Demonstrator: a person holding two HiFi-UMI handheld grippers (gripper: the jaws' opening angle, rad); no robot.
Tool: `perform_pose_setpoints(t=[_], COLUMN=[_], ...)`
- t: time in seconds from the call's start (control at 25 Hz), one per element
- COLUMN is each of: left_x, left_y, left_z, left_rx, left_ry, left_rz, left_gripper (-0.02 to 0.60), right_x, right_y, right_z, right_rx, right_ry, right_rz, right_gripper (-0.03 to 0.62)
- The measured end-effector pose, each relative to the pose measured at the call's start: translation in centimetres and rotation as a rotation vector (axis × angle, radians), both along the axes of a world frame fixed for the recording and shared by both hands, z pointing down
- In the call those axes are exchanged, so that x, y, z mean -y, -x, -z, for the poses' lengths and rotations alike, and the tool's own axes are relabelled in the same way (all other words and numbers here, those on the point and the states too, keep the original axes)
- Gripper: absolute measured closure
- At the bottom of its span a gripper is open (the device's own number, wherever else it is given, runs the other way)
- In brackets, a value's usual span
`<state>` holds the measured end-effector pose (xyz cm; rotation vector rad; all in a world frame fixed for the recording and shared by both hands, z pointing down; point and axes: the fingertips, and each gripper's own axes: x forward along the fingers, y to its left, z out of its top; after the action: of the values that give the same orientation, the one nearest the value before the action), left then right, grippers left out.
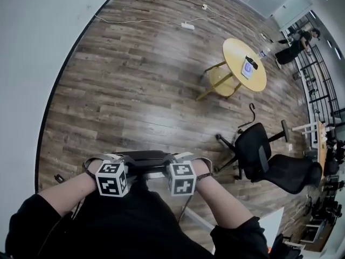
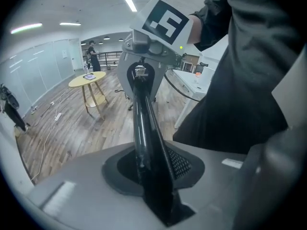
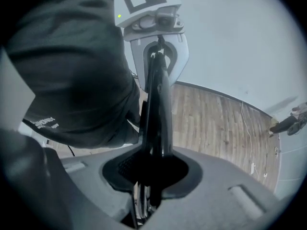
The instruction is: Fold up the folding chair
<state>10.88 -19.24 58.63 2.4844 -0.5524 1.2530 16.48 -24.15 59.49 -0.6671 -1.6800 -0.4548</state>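
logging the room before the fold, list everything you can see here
folding chair: one, black, just below the person
round table: one, yellow, mid floor
tablet: one, pale screen, on the round table
office chair: one or two, black, right side
power strip: one, white, far floor, with cables
bystander: one, dark clothes, far right
left claw: grey, shut on the folding chair
right claw: grey, shut on the folding chair

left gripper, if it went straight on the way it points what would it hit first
The black chair bar, clamped between the tongs of the left gripper; it blocks the way at once. What lies beyond it is unclear.
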Motion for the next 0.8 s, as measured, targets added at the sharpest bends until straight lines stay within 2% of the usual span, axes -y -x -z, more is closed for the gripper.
perform_pose_setpoints(t=[0.48,0.68,0.8], left_x=[-0.2,0.5,1.0], left_y=[0.4,0.8,1.2], left_z=[-0.6,-0.6,-0.6], left_rx=[0.092,0.129,0.147], left_ry=[0.07,0.047,0.062], left_rz=[0.002,0.048,0.091], left_gripper=[0.486,0.502,0.512], right_x=[-0.3,0.4,1.0], right_y=[0.8,1.3,1.6], right_z=[-1.4,-1.2,-1.1], right_rx=[0.018,0.049,0.055], right_ry=[0.044,0.024,0.017], right_rz=[0.06,0.056,0.061], right_gripper=[0.514,0.533,0.537])
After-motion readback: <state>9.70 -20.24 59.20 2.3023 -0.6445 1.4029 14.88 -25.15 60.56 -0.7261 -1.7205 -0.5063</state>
